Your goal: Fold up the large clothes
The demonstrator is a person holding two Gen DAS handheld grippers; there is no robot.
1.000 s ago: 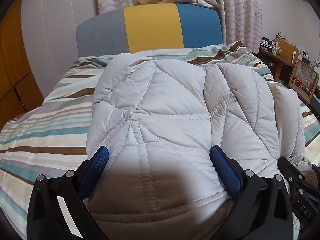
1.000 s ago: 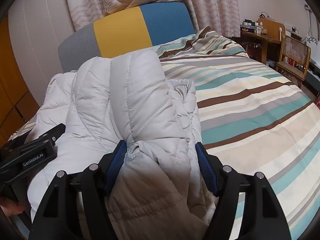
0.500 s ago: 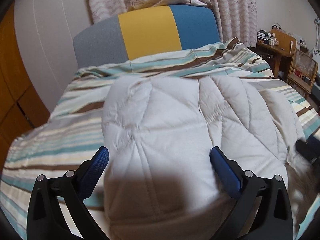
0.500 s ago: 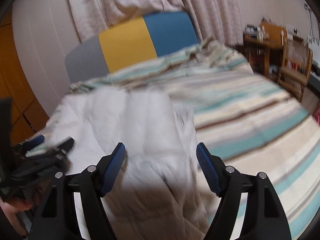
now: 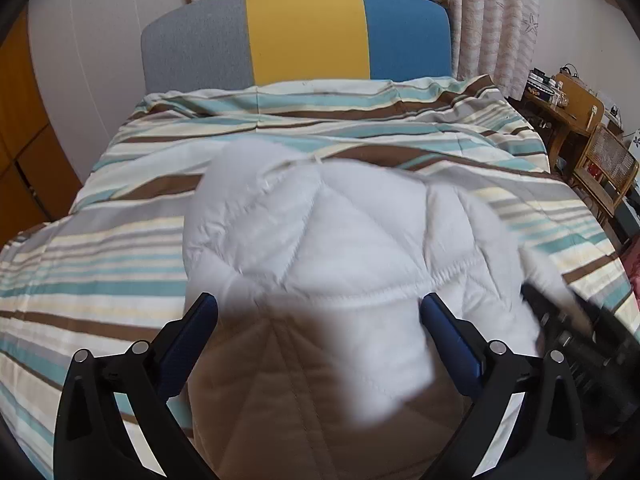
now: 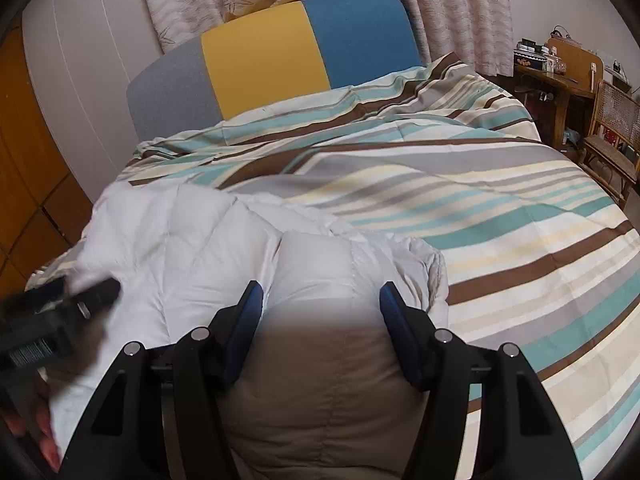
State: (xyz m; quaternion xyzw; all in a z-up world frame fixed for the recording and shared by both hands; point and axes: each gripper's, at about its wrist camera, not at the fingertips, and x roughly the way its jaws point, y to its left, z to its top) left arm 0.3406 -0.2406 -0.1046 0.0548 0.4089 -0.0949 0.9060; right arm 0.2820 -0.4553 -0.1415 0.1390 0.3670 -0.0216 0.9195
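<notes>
A white quilted puffer jacket [image 5: 340, 240] lies bunched on the striped bed cover [image 5: 100, 272]. My left gripper [image 5: 320, 314] hangs over its near end with the jaws wide. The jacket runs between and under the blue pads [image 5: 202, 320], and I see no pinch. My right gripper [image 6: 320, 304] is over the jacket [image 6: 200, 248] at its right side. Its jaws are closing, with a puffy fold between the pads [image 6: 390, 312] that is not clearly squeezed. Each gripper shows blurred in the other's view: the right gripper [image 5: 568, 332], the left gripper [image 6: 60, 316] with a hand [image 6: 36, 420].
A grey, yellow and blue headboard [image 5: 304, 32] stands at the far end under patterned curtains [image 6: 448, 4]. A wooden desk [image 6: 560, 68] and a cane chair [image 6: 616, 132] stand to the right of the bed. Orange-brown cabinet doors [image 5: 20, 140] line the left wall.
The jacket was held high in front of both cameras and now lies low on the bed. Both grippers have pulled back and up. The right jaws have narrowed.
</notes>
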